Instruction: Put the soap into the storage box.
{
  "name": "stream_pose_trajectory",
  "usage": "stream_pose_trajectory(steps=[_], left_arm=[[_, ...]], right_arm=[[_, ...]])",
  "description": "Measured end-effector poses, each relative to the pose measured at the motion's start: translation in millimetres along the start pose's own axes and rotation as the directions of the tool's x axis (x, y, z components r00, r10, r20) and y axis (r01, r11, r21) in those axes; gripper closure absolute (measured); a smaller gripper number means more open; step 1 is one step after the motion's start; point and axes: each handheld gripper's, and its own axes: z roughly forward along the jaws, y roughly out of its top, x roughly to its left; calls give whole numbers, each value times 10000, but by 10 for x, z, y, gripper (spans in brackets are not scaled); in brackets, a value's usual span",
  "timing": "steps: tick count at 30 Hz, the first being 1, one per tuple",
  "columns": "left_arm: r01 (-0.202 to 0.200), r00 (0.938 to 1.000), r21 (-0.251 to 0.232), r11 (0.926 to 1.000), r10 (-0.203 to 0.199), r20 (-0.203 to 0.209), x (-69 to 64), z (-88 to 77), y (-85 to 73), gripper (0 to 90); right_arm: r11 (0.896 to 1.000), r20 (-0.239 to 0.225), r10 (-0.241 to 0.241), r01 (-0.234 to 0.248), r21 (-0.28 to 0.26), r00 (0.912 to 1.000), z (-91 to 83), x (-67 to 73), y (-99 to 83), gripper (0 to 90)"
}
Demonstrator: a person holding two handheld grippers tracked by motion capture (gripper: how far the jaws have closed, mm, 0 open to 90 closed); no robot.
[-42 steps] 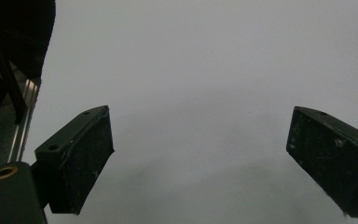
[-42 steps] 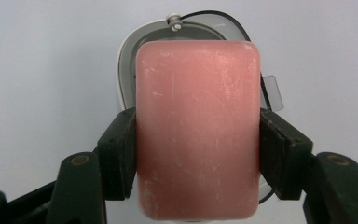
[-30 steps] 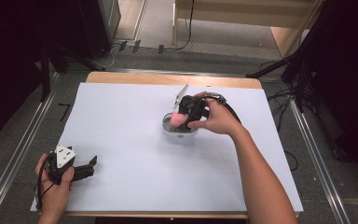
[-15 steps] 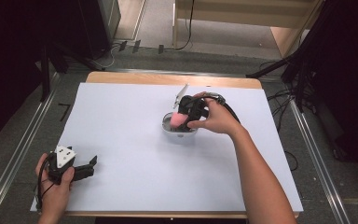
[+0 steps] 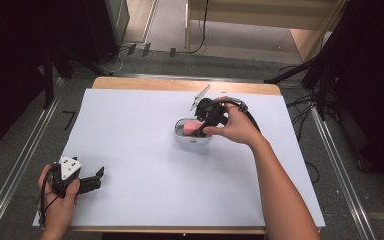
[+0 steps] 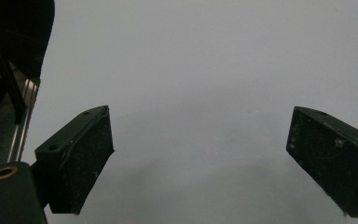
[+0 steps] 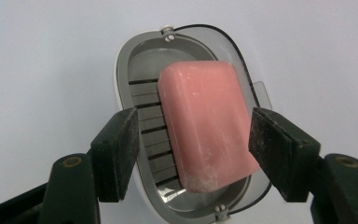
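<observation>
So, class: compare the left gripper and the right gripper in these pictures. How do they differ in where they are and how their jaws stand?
1. The left gripper rests near the table's near left corner; the right gripper reaches into the soap dish at mid-table.
2. The left gripper's jaws stand wide over bare white table; the right gripper's jaws have just been opening, flanking the pink soap bar, seemingly without pressing it.

Shared: both are black, hand-held, two-jawed.
</observation>
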Motion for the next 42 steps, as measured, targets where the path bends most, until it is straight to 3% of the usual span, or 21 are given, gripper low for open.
stream_pose_trajectory(steps=[11,21,42], left_arm=[[-16,10000,37,10000,17,-42,-3,1,1,77],[-18,10000,42,10000,18,-62,-4,2,2,77],[-47,10000,36,10000,48,-84,-11,6,2,77]], right_arm=[[9966,120,823,-822,-92,9965,-76,63,-194,264],[9901,259,1397,-1392,-184,9899,-112,111,-403,139],[9750,360,2205,-2192,-375,9747,-117,125,-860,133]])
